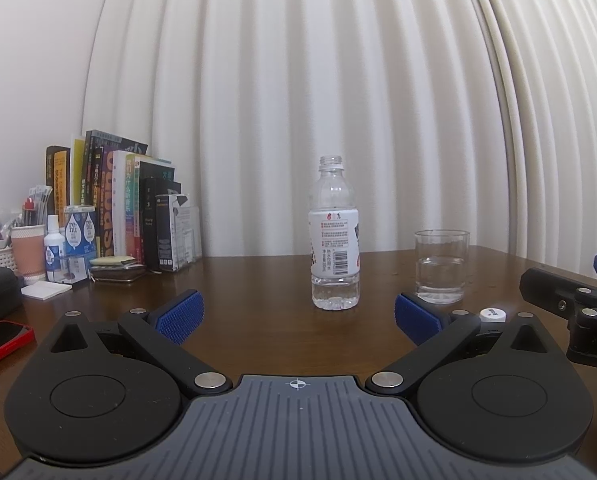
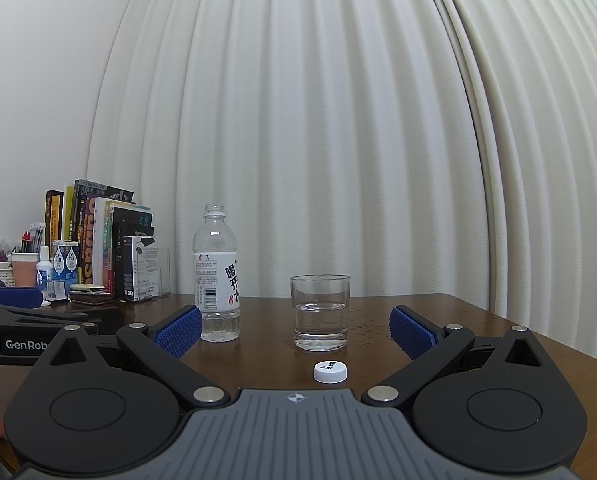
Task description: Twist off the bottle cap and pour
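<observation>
A clear plastic bottle [image 1: 334,236] with a white label stands upright and uncapped on the brown table; only a little water shows at its bottom. It also shows in the right wrist view [image 2: 216,280]. To its right stands a clear glass [image 1: 441,266] [image 2: 320,312], about half full of water. The white cap [image 2: 330,372] [image 1: 493,314] lies on the table in front of the glass. My left gripper [image 1: 296,316] is open, facing the bottle from a distance, nothing between its blue pads. My right gripper [image 2: 296,334] is open too, with the cap and glass ahead of it, untouched.
Books [image 1: 114,204], a paper cup [image 1: 28,252], small bottles and boxes crowd the table's back left. A red phone [image 1: 0,340] lies at the left edge. Water drops [image 2: 362,324] dot the table right of the glass. White curtains hang behind. The table's right edge [image 2: 538,340] is close.
</observation>
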Demonstrator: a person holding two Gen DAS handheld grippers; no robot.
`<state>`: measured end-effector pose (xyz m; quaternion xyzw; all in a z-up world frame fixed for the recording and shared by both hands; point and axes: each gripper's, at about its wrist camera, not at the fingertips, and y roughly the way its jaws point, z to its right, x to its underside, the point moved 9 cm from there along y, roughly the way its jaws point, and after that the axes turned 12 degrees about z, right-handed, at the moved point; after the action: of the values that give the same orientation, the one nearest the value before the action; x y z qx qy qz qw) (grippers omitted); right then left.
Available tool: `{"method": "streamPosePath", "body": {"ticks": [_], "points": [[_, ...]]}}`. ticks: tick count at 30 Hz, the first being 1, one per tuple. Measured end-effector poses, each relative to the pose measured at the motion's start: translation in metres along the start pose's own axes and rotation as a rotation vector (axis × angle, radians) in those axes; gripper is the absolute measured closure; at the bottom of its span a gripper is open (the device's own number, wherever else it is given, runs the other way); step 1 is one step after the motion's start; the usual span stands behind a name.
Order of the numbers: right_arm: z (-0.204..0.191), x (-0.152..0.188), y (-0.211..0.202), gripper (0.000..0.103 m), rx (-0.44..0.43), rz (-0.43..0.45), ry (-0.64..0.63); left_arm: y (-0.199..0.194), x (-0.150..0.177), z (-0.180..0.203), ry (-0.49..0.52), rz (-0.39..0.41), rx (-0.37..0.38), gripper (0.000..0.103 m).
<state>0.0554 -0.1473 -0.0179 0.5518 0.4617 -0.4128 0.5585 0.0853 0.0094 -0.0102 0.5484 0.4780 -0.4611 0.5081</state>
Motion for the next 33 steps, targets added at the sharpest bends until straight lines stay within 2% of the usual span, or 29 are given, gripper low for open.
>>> {"method": "streamPosePath", "body": {"ticks": [33], "points": [[-0.0014,-0.0006,-0.0037,0.0,-0.003,-0.015,-0.018,-0.0024,0.0002,-0.003,-0.018,-0.019,0.024,0.0]]}}
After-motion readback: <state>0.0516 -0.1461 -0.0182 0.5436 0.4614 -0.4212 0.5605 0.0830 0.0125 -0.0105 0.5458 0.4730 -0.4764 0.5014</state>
